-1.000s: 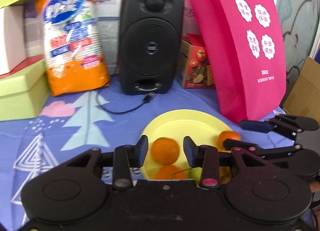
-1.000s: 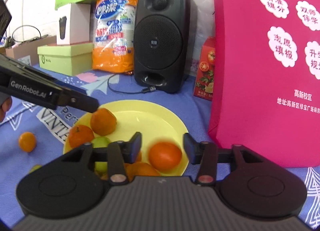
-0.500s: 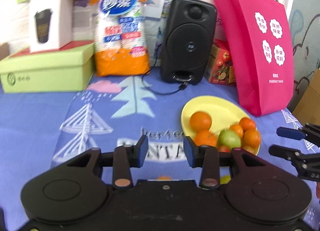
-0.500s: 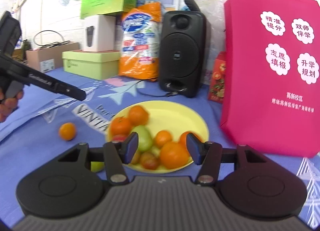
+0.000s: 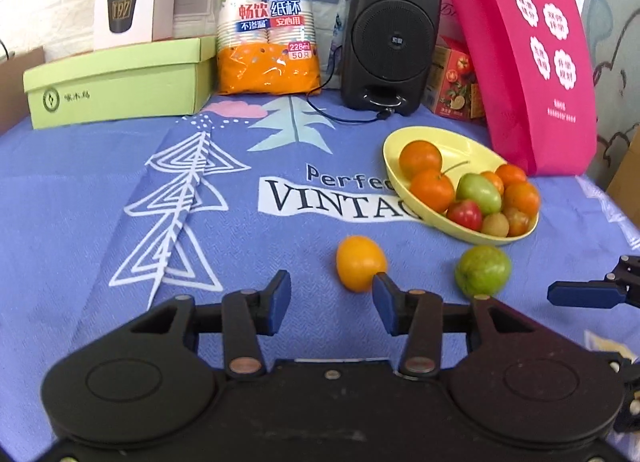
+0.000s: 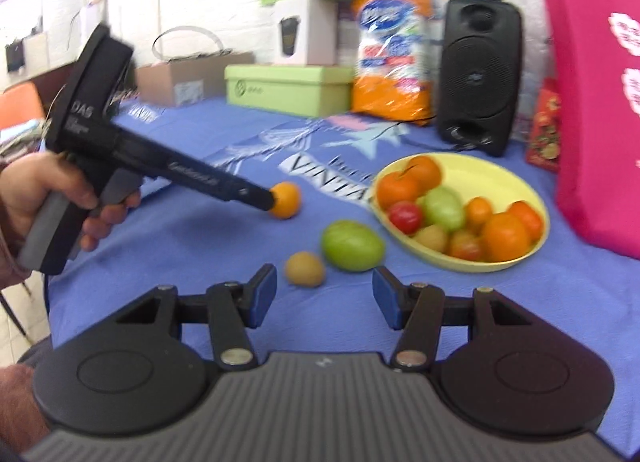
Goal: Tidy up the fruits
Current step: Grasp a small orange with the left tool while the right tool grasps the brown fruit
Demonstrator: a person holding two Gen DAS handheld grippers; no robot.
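Note:
A yellow plate (image 5: 476, 142) (image 6: 520, 186) holds several oranges, a green fruit and small red and brownish fruits. On the blue cloth in front of it lie a loose orange (image 5: 360, 268) (image 6: 286, 200), a green fruit (image 5: 483, 271) (image 6: 352, 245) and a small brownish fruit (image 6: 305, 269). My left gripper (image 5: 330, 308) is open and empty, just short of the loose orange. My right gripper (image 6: 324, 302) is open and empty, just short of the brownish and green fruits. The left gripper also shows in the right wrist view (image 6: 264, 200), its tip at the orange.
Along the back stand a black speaker (image 5: 390, 34) with a cable, an orange pack of paper cups (image 5: 268, 18), a green box (image 5: 116, 82) and a small red carton (image 5: 456, 82). A pink bag (image 5: 524, 58) stands right of the plate. A cardboard box (image 6: 188, 78) is far left.
Both grippers have pulled back from over the plate toward the near side of the cloth. The loose orange, green fruit and brownish fruit have come into view in front of them.

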